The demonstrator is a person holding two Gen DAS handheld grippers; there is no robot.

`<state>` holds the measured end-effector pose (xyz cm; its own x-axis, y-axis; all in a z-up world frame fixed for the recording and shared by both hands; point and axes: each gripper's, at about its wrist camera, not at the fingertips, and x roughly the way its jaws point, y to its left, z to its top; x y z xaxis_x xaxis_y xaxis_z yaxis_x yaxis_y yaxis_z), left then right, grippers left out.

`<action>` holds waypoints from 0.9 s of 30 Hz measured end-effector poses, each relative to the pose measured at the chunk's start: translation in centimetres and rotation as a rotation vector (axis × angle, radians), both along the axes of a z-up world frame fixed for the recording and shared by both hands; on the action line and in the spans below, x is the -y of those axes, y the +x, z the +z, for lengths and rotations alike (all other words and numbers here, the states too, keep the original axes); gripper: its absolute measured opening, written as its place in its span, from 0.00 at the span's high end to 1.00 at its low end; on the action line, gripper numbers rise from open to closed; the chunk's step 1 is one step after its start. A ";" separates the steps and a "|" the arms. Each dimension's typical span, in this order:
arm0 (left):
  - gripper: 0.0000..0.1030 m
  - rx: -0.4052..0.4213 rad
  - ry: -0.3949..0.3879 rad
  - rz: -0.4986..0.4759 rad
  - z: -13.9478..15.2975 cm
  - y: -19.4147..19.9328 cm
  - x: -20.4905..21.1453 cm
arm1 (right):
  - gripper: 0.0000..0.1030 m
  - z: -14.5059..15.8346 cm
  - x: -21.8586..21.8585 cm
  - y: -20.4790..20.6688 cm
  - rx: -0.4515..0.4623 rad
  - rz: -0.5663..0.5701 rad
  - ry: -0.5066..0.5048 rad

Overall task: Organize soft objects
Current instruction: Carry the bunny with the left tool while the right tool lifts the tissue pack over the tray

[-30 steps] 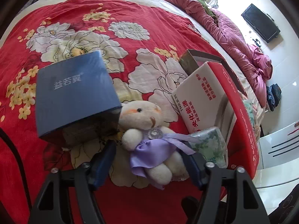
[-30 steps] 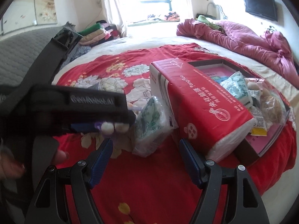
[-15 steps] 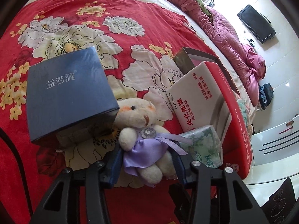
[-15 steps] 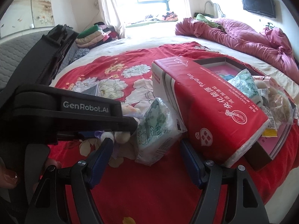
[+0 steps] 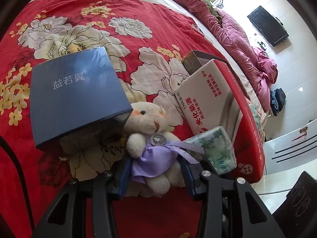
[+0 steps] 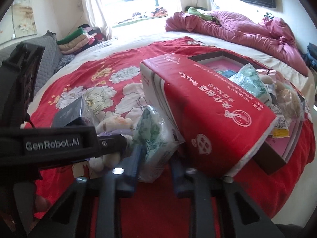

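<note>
A cream teddy bear (image 5: 150, 138) with a lilac bow lies on the red flowered bedspread, its head under the corner of a dark blue box (image 5: 75, 97). My left gripper (image 5: 155, 172) is shut on the bear's body. A green-patterned tissue pack (image 6: 156, 140) leans against a long red-and-white carton (image 6: 208, 107). My right gripper (image 6: 155, 164) has its blue fingers closed against both sides of the pack. The pack also shows in the left wrist view (image 5: 216, 150). The bear shows in the right wrist view (image 6: 113, 127), partly behind the left gripper's body.
A shallow brown tray (image 6: 275, 152) behind the carton holds tissue packs, snack bags and a plush toy. A crumpled pink quilt (image 6: 237, 25) lies at the far side of the bed. Folded clothes (image 6: 79, 37) are stacked near the window. The bed edge is at the right.
Both grippers have moved forward and closed: the left one's fingers now squeeze the bear, the right one's fingers have come in against the tissue pack.
</note>
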<state>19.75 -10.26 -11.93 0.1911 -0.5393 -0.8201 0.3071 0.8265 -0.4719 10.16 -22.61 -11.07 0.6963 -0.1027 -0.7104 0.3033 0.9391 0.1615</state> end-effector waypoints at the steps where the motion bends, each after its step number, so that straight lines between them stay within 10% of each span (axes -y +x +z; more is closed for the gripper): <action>1: 0.56 -0.002 -0.002 -0.001 -0.1 0.0 0.0 | 0.82 0.2 0.0 -0.2 0.002 0.012 -0.001; 27: 0.65 0.098 0.115 -0.019 1.3 -4.3 0.0 | 0.84 6.6 1.2 -5.4 0.038 0.263 -0.097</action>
<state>15.43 -10.23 -10.65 0.2638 -0.4467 -0.8549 0.3631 0.8671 -0.3411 4.72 -23.81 -4.49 0.7337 0.0188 -0.6792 0.0422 0.9964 0.0731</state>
